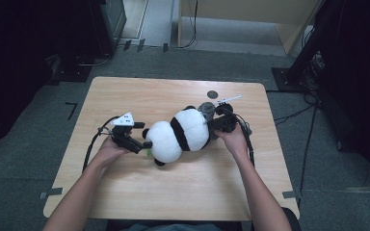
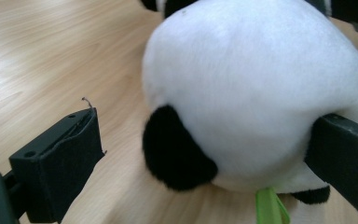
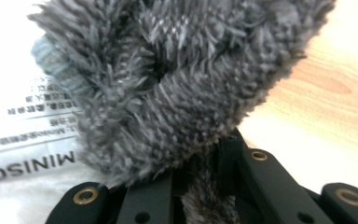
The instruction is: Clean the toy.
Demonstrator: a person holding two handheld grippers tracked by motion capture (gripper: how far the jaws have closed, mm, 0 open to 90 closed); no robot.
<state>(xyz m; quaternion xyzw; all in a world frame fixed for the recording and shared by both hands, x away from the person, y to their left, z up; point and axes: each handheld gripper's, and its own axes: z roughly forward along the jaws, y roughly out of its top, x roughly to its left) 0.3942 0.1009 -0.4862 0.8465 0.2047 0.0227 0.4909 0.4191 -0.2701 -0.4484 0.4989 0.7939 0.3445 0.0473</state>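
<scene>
- Spread wide is how the left claw (image 1: pixel 142 143) is seen, its jaws set on either side of the white head end of a plush panda (image 1: pixel 180 132); in the left gripper view one jaw stands clear of the plush at the left, while the other lies against the white fur at the right.
- No earlier picture is given, so nothing is said of jaw motion.
- A black ear (image 2: pixel 177 156) of the panda is seen between the jaws in the left gripper view, low and close to the counter (image 1: pixel 173 192).
- A green strip (image 2: pixel 270 207) is seen under the head, next to the ear.
- Pressed together on a grey furry part (image 3: pixel 177 79) is the right claw (image 3: pixel 205 186); tufts of the grey fur are pinched between its jaws in the right gripper view.
- A white label (image 3: pixel 23 135) with printed lettering is seen beside the grey fur.
- The panda is laid on its side near the middle of the counter, between the two hands, its head toward the left claw and its far end toward the right claw.
- A small dark round mark (image 1: pixel 212 94) is seen on the counter beyond the panda.
</scene>
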